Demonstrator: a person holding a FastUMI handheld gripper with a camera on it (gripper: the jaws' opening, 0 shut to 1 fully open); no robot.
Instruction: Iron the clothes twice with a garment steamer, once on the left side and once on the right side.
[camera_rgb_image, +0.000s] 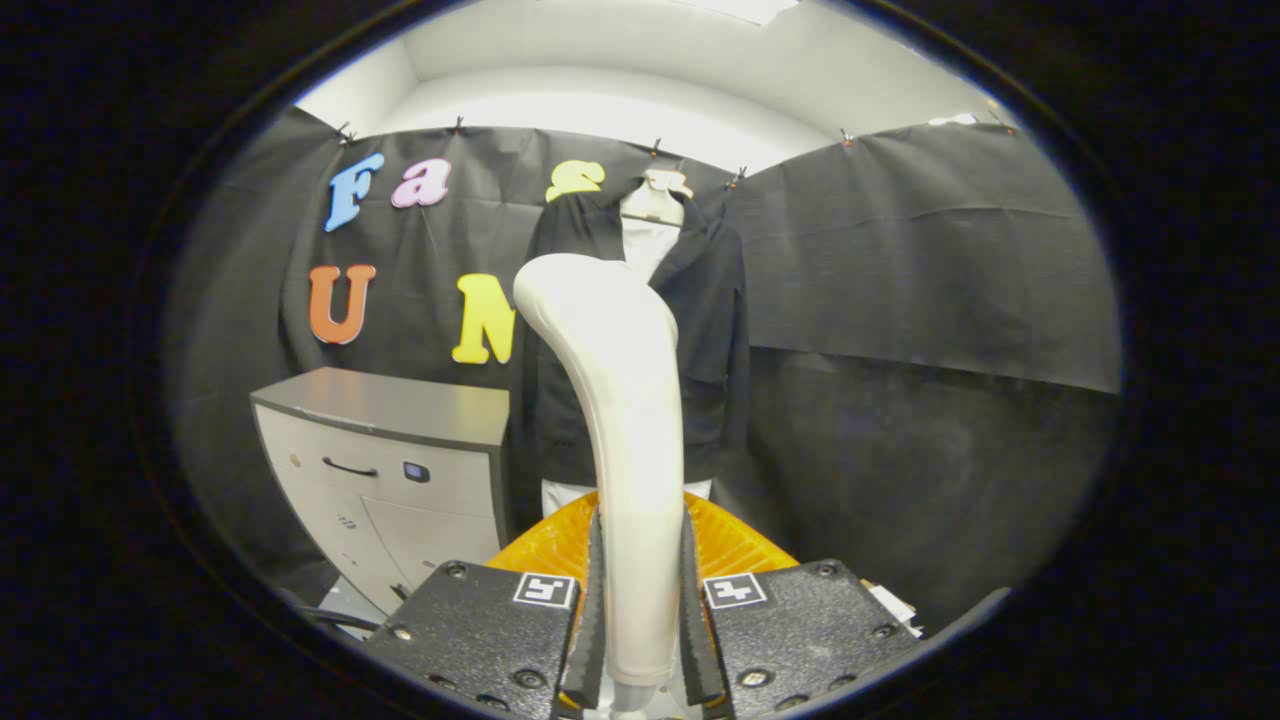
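A hand-held gripper (640, 600) grips the cream-white garment steamer (625, 420) by its handle, both fingers (592, 620) pressing on either side of the lower shaft so the tool stands upright between them, its curved head rising ahead and leaning slightly left. Beyond the fingers, straight behind the steamer head, a dark jacket (700, 340) hangs on a pale mannequin form (652, 205) against the black cloth wall, open at the front so a light lining or shirt shows at the collar; hung at full length, its panels are within reach of a vertical pass. The steamer appears well short of the fabric, so neither the left nor the right side looks treated yet. An orange ribbed object (560, 545) sits just ahead of the fingers at the steamer's base, possibly its stand. A grey drawer cabinet (400, 470) stands beyond and to the left
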